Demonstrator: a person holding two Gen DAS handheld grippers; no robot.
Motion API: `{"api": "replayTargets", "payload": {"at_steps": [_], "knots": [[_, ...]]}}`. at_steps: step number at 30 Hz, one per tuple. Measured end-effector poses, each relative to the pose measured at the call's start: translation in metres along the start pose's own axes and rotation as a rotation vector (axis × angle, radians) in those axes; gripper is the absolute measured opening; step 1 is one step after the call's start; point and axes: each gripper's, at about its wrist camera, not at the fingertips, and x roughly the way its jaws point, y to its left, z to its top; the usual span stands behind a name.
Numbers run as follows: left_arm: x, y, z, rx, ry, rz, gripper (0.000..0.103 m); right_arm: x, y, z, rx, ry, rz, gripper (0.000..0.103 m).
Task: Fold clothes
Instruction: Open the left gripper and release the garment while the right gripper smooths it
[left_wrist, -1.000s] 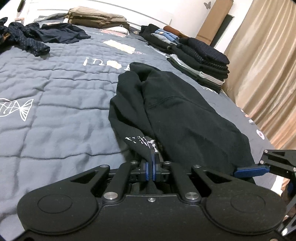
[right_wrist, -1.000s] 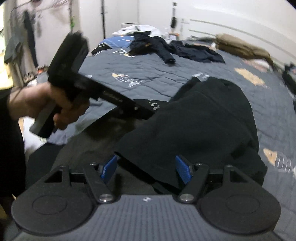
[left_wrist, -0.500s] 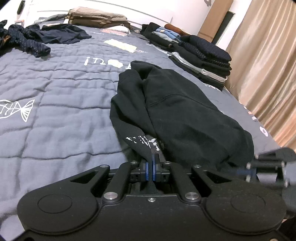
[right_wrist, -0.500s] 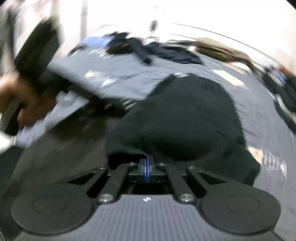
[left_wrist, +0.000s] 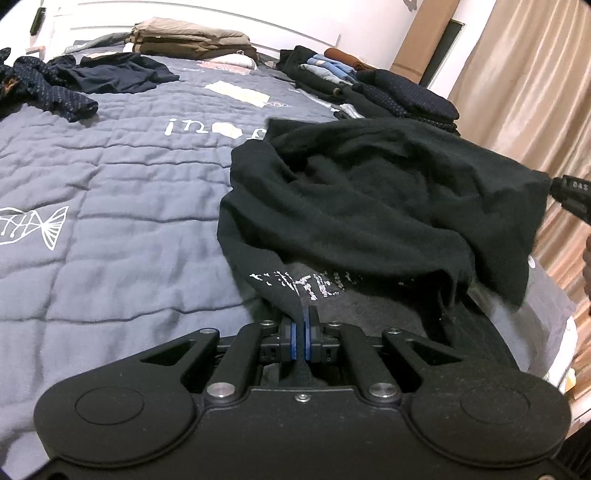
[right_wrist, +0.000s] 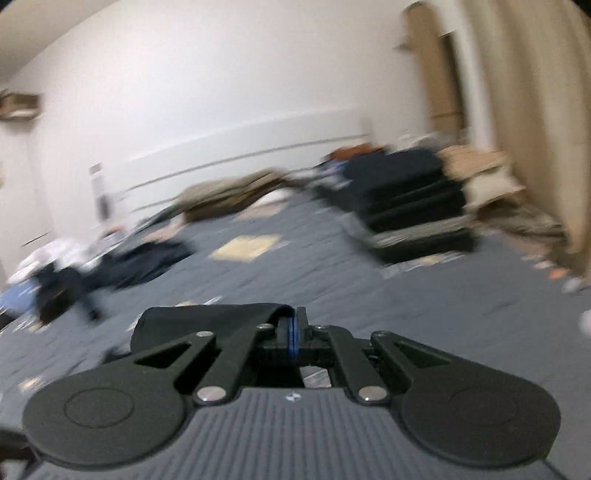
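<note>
A black sweatshirt (left_wrist: 369, 206) with white lettering lies bunched on the grey quilt (left_wrist: 110, 221). My left gripper (left_wrist: 303, 328) is shut on its near hem, beside the lettering. My right gripper (right_wrist: 293, 332) is shut on another edge of the black sweatshirt (right_wrist: 207, 314), which drapes off to the left in the blurred right wrist view. In the left wrist view the right gripper's body (left_wrist: 572, 195) holds the garment's right corner lifted above the bed.
Stacks of folded dark clothes (left_wrist: 369, 88) sit at the far right of the bed, a beige folded pile (left_wrist: 184, 40) by the headboard. Loose dark garments (left_wrist: 74, 81) lie at the far left. Curtains (left_wrist: 535, 92) hang beyond the right edge.
My right gripper went from open to shut on the sweatshirt's edge and lifted it up and to the right. The garment is now raised and stretched. The left gripper stayed shut.
</note>
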Motion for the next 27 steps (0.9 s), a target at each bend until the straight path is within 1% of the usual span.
{"api": "replayTargets", "payload": {"at_steps": [1, 2, 5, 7, 9, 10, 11, 12, 13, 14, 15, 16, 17, 18, 19, 21, 27], "knots": [[0.0, 0.0, 0.0, 0.002, -0.001, -0.002, 0.004, 0.002, -0.011, 0.002, 0.003, -0.018, -0.047, 0.0], [-0.001, -0.001, 0.001, 0.002, -0.001, -0.003, 0.004, 0.005, -0.018, 0.001, -0.001, 0.001, -0.072, 0.0], [-0.001, -0.003, 0.0, 0.014, 0.005, -0.007, 0.007, 0.019, -0.031, -0.006, -0.023, 0.104, -0.117, 0.002], [-0.001, -0.004, -0.001, 0.023, 0.011, -0.002, 0.019, 0.029, -0.04, -0.011, -0.037, 0.173, -0.147, 0.009], [-0.002, -0.005, -0.001, 0.03, 0.016, 0.005, 0.024, 0.038, -0.048, -0.015, -0.051, 0.243, -0.177, 0.014], [-0.002, -0.005, -0.001, 0.031, 0.015, 0.004, 0.026, 0.043, -0.053, -0.017, -0.058, 0.277, -0.192, 0.019], [-0.004, -0.005, 0.0, 0.03, 0.012, 0.0, 0.026, 0.041, -0.053, -0.017, -0.074, 0.29, -0.188, 0.022], [-0.005, -0.005, 0.0, 0.029, 0.008, -0.004, 0.028, 0.035, -0.053, -0.013, -0.076, 0.281, -0.182, 0.029], [-0.006, -0.004, 0.001, 0.028, 0.005, -0.008, 0.031, 0.028, -0.052, -0.009, -0.069, 0.267, -0.178, 0.036], [-0.007, -0.004, 0.002, 0.028, 0.001, -0.008, 0.033, 0.023, -0.05, -0.004, -0.053, 0.252, -0.163, 0.038], [-0.008, -0.004, 0.002, 0.025, -0.001, -0.006, 0.035, 0.016, -0.05, -0.001, -0.025, 0.23, -0.124, 0.043], [-0.008, -0.003, 0.002, 0.021, 0.0, -0.004, 0.036, 0.011, -0.048, 0.001, 0.0, 0.217, -0.073, 0.048], [-0.008, -0.003, 0.003, 0.017, 0.0, -0.002, 0.038, 0.009, -0.041, 0.001, 0.012, 0.219, -0.017, 0.05], [-0.008, -0.002, 0.003, 0.013, 0.004, 0.004, 0.046, 0.008, -0.032, 0.0, 0.018, 0.224, 0.039, 0.052], [-0.007, -0.002, 0.002, 0.008, 0.01, 0.013, 0.049, 0.008, -0.023, -0.002, 0.013, 0.231, 0.091, 0.053], [-0.007, -0.001, 0.002, 0.009, 0.013, 0.019, 0.049, 0.011, -0.001, -0.009, -0.013, 0.254, 0.188, 0.056], [-0.007, -0.003, 0.001, 0.015, 0.019, 0.023, 0.049, 0.024, 0.073, -0.048, -0.086, 0.354, 0.394, 0.058]]}}
